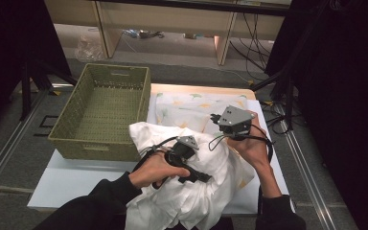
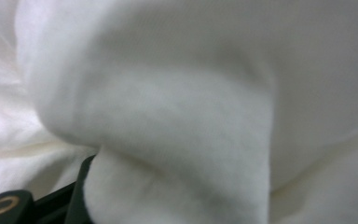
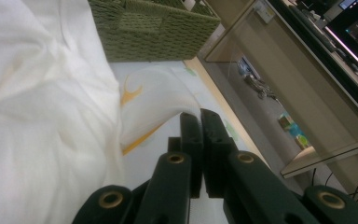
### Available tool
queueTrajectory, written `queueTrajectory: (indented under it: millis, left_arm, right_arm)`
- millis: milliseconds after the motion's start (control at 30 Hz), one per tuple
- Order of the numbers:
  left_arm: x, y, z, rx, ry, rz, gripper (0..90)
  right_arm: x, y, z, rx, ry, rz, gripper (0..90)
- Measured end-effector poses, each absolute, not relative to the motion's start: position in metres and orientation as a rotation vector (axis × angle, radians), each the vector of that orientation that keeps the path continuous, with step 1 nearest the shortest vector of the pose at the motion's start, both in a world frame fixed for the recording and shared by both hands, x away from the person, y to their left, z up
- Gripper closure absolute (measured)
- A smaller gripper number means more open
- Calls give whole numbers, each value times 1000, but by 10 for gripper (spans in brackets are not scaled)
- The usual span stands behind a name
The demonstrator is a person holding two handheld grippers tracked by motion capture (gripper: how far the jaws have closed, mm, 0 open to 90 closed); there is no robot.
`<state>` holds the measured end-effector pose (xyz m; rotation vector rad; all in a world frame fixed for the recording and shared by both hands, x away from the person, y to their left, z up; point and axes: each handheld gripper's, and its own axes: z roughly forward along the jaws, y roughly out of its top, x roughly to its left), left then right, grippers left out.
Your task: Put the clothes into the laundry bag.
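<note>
White desk (image 1: pixel 67 179), green woven basket (image 1: pixel 100 112) at its far left.
White pillow (image 1: pixel 196 167) lies mid-desk under the left tongs (image 1: pixel 184 153), grip unclear. Right tongs (image 3: pixel 199 122) pinch the patterned pillowcase (image 3: pixel 149 100) edge, pillow just beside.

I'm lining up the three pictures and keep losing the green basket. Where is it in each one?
High view: basket at upper left, on the table behind the white pillow.
Left gripper view: white pillow fabric up close across the picture.
Right gripper view: basket along the top edge, left of centre.
Shared landmark: the white pillow, which lies next to the basket.
</note>
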<state>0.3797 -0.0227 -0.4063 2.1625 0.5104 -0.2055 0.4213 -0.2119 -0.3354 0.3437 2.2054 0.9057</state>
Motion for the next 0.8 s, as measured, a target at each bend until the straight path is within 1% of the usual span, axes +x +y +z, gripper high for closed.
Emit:
queueTrajectory:
  millis: [33, 67, 133, 200, 233, 267, 300, 367, 400, 433, 467, 500, 533, 567, 600, 700, 733, 767, 800]
  left_arm:
    - [387, -28, -416, 2173, 551, -200, 451]
    - [390, -30, -421, 2142, 600, -221, 446]
    - [396, -33, -428, 2153, 634, -233, 428]
    - [399, -33, -430, 2165, 635, -222, 383]
    - [400, -34, -432, 2164, 648, -212, 383]
    - [401, -35, -433, 2165, 661, -209, 353]
    - [400, -34, -432, 2170, 655, -201, 293]
    - [399, -33, -430, 2167, 658, -209, 239]
    - [395, -29, -425, 2162, 651, -187, 235]
    - [395, -26, -423, 2170, 605, -161, 285]
    - [395, -26, -423, 2170, 605, -161, 381]
    - [393, -24, -421, 2166, 595, -136, 436]
    - [392, -23, -420, 2168, 586, -101, 436]
    - [393, -21, -418, 2155, 600, -78, 507]
    - [397, -17, -415, 2145, 645, -7, 514]
    - [407, -1, -408, 2141, 708, 45, 513]
    - [407, -1, -408, 2141, 708, 45, 511]
    - [410, 6, -404, 2121, 753, 55, 511]
    - [412, 10, -403, 2112, 761, 64, 508]
  right_arm:
    - [420, -211, -336, 363, 2213, 898, 898]
    - [420, -211, -337, 357, 2219, 888, 898]
    - [419, -210, -337, 351, 2220, 893, 898]
    - [419, -209, -338, 342, 2229, 888, 898]
    - [419, -209, -338, 342, 2229, 888, 898]
    - [419, -208, -339, 348, 2224, 887, 898]
    - [419, -208, -340, 350, 2223, 879, 898]
    - [419, -210, -339, 321, 2231, 876, 898]
    - [418, -210, -339, 324, 2232, 875, 898]
    - [417, -211, -340, 348, 2230, 878, 898]
    - [417, -211, -340, 348, 2230, 878, 898]
    - [417, -213, -339, 349, 2232, 879, 899]
    - [417, -213, -339, 349, 2232, 879, 899]
    - [415, -212, -339, 340, 2245, 880, 900]
    - [414, -211, -338, 334, 2247, 875, 900]
    - [409, -209, -336, 297, 2266, 862, 900]
    - [409, -209, -336, 297, 2266, 862, 900]
    - [408, -209, -335, 296, 2268, 862, 900]
    - [407, -208, -335, 308, 2271, 864, 900]
